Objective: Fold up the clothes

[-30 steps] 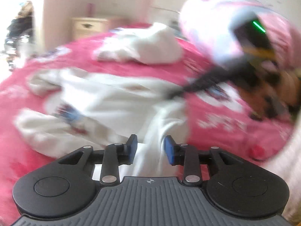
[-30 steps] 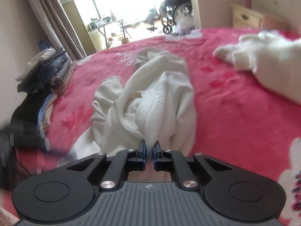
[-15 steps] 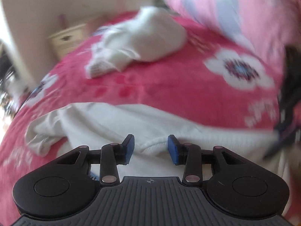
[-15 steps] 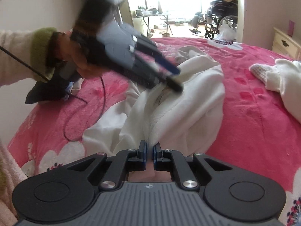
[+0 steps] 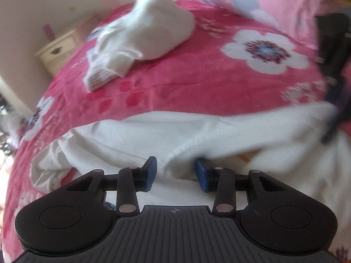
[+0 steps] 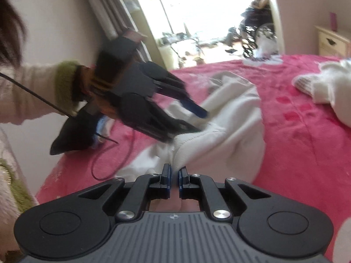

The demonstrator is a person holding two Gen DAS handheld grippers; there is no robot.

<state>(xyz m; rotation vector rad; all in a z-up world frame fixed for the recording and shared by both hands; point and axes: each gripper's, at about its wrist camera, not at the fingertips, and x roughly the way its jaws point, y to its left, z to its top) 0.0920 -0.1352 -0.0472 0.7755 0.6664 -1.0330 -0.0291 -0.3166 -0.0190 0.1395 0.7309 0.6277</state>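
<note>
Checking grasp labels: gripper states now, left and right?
Left gripper: open, jaws astride a fold of the white garment.
Right gripper: shut on the white garment.

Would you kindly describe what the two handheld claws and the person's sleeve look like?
Each claw, left and right, is matte black plastic with a ribbed grey base, round side discs, silver pivot pins and blue finger pads. A thin black cable trails from the left one. The sleeve is fuzzy cream with a green cuff.

Pink floral bed (image 5: 186,81) carries two white garments (image 5: 153,138) (image 5: 149,30).
</note>
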